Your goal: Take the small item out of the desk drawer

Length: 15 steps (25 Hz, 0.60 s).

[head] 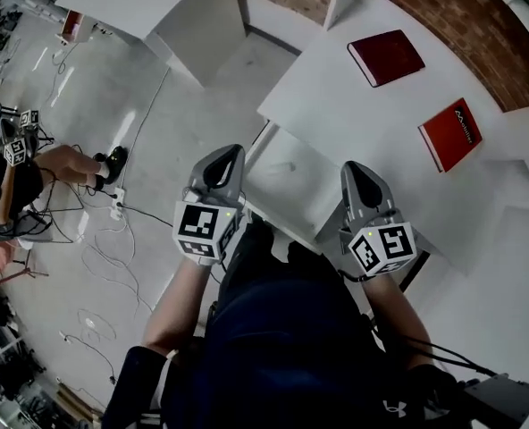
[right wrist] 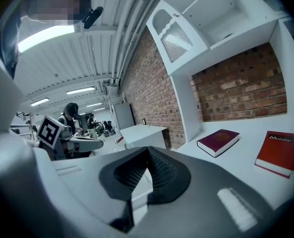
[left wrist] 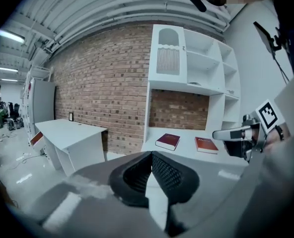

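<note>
Brick wall (head: 461, 16) behind a white desk (head: 336, 96). Jaws pressed together on both, nothing between them: left gripper (head: 220, 161) and right gripper (head: 358, 175) hover side by side at the desk's front edge. Two red books (head: 385, 57) lie toward the back edge. Small item isn't visible, presumably inside the drawer, which I can't pick out. Looks like the approach step. Next: locate the drawer front, open a jaw, pull.

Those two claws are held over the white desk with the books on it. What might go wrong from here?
Both the left claw and the right claw are shut and empty. Reaching in like that, they would likely bump the desk rather than grip anything. Loose cables lie on the floor beside the person and could catch a foot.
</note>
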{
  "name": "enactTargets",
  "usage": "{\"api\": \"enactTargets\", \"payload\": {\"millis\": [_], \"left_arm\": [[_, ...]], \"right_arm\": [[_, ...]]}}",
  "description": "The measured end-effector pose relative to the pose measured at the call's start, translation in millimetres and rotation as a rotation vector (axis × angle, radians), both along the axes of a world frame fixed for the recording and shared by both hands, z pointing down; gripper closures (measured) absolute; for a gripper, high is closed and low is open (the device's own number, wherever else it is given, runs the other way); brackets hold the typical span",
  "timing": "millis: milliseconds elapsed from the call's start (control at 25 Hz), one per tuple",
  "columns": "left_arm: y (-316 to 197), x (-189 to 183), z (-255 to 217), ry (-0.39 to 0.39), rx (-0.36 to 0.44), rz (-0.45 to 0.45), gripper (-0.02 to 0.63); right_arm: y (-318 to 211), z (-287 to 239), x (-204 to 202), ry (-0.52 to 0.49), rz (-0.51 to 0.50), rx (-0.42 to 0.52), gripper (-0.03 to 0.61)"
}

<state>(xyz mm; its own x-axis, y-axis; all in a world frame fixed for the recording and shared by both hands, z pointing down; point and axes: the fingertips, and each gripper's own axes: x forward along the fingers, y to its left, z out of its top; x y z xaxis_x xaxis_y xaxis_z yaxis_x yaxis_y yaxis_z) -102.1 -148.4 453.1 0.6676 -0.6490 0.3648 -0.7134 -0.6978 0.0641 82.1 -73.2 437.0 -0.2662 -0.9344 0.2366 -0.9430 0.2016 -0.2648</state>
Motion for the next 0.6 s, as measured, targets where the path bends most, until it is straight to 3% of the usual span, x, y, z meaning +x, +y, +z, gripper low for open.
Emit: {"api": "enactTargets", "payload": {"millis": [320,600], "left_arm": [[-34.9,31.9,61.6,-0.132,-0.021,0.28,0.611],[-11.0,67.4,148.9,-0.322,-0.113,0.563,0.611]], "right_arm": [[-2.7,16.6,1.6,-0.005,0.201,-0.072,0.575],[23.5,28.6,17.6,-0.014,0.358,-0.11,0.575]]}}
